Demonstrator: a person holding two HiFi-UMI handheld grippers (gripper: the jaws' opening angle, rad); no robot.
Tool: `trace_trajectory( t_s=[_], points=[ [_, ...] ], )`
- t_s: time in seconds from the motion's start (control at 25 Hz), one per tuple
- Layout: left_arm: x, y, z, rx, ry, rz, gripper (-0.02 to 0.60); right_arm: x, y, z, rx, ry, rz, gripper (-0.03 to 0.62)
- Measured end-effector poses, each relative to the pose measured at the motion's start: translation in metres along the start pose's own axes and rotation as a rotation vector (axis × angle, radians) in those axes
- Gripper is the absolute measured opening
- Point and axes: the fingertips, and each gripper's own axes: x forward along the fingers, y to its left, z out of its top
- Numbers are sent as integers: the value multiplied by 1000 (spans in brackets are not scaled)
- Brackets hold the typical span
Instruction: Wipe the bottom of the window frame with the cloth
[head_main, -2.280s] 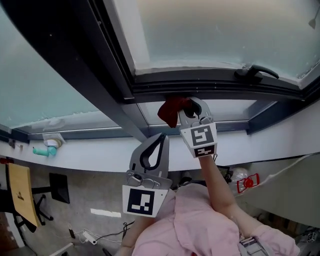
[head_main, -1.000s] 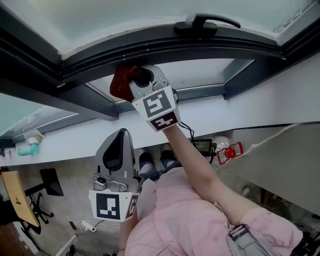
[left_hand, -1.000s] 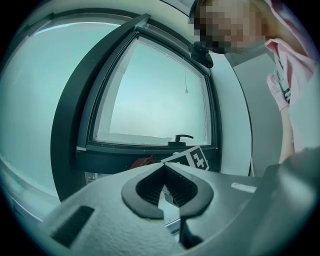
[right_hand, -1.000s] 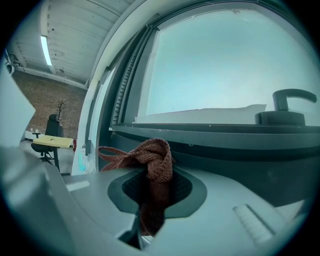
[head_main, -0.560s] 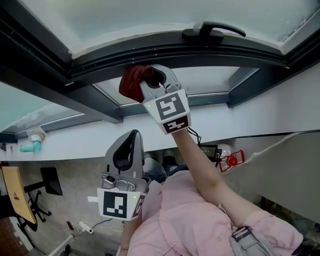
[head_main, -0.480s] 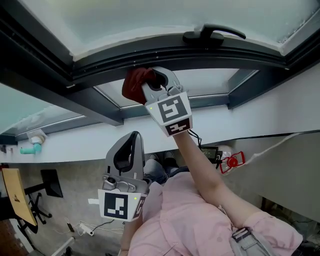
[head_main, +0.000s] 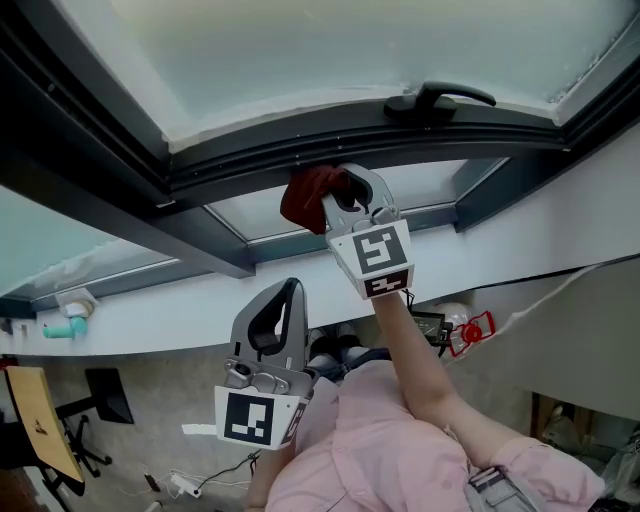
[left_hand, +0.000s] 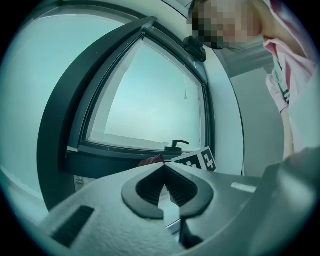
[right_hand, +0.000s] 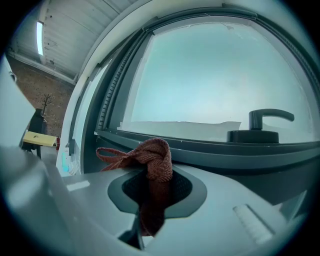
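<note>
Two grippers are up, and only one is working. Nearest the person, the left gripper (head_main: 289, 296) hangs low by the chest, well below the window. Its own view shows the jaws pressed together with nothing between them, so it plays no part here.

Higher and farther out, the right gripper (head_main: 338, 192) reaches up on an outstretched arm and is plainly the one nearer the work. Its jaws are clamped on a rust-red cloth (right_hand: 155, 160). One strip runs down between the pads, and a knotted bunch spills over the tips with a loose loop trailing to the left.

That bunch sits between the jaw tips and the dark bottom rail (head_main: 250, 168) of the window frame. In the head view it overlaps the rail's lower edge and looks pushed against it, though firm contact cannot be confirmed.

The rail's long axis runs left to right across the view, straight ahead of the claw, so I judge the coming stroke to be a sideways slide along it. Along the rail to the right, near but apart from the cloth, stands the black window handle (head_main: 441, 97), which a rightward pass would approach. Beyond it all lies the pale frosted glass (head_main: 330, 45).
</note>
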Motion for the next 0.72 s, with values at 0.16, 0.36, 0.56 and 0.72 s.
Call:
trace_trajectory(
  t_s=[0.16,0.36,0.56,0.72],
  points=[
    [-2,-5,-2,-15,-12,-56,0,-1,-4,1,2,-7,-43,64],
    [-14,-2,-8,-11,-6,-91,0,-4,-7,-1,16,-9,-96,64],
    [-21,8,-5,-25,-16,-90,0,-4,-8,-2,-1,-1,-118,64],
    [-23,11,-1,-13,-23,-84,0,-4,-8,-4,-12,1,-119,64]
  ],
)
